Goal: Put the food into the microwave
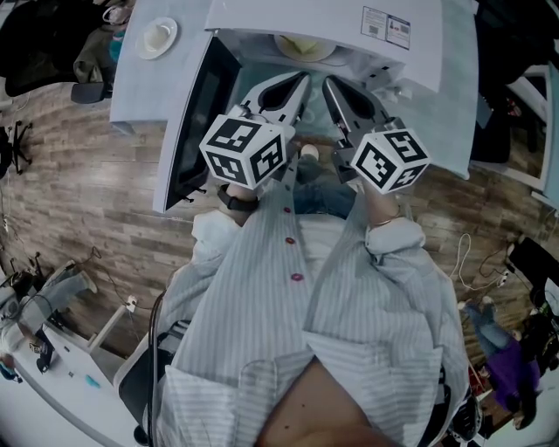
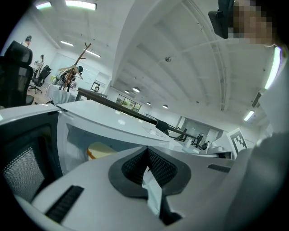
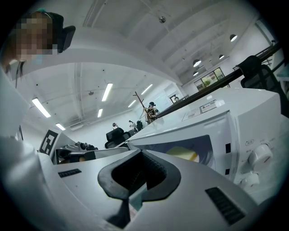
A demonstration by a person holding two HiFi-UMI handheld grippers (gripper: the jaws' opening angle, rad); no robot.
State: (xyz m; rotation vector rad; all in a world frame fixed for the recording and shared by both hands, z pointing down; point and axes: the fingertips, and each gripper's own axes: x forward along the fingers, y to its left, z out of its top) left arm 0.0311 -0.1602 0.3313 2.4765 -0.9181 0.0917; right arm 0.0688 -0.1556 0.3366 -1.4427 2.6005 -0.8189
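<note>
The white microwave [image 1: 349, 19] stands on a pale table with its door [image 1: 196, 113] swung open to the left. Inside it lies pale yellow food on a plate [image 1: 306, 45], also showing in the left gripper view as the food [image 2: 101, 151] and in the right gripper view as the food [image 3: 183, 153]. My left gripper [image 1: 301, 83] and right gripper [image 1: 330, 85] are held side by side just in front of the opening, pointing into it. Both are shut, with nothing between the jaws, and neither touches the food. The left gripper [image 2: 146, 153] and right gripper [image 3: 142, 155] show their jaws meeting at the tips.
A small white dish [image 1: 157, 37] sits on the table's far left corner. The microwave's control knobs [image 3: 259, 155] are on its right side. The open door [image 2: 27, 162] stands close to the left gripper's left. Office chairs and desks surround the wood floor.
</note>
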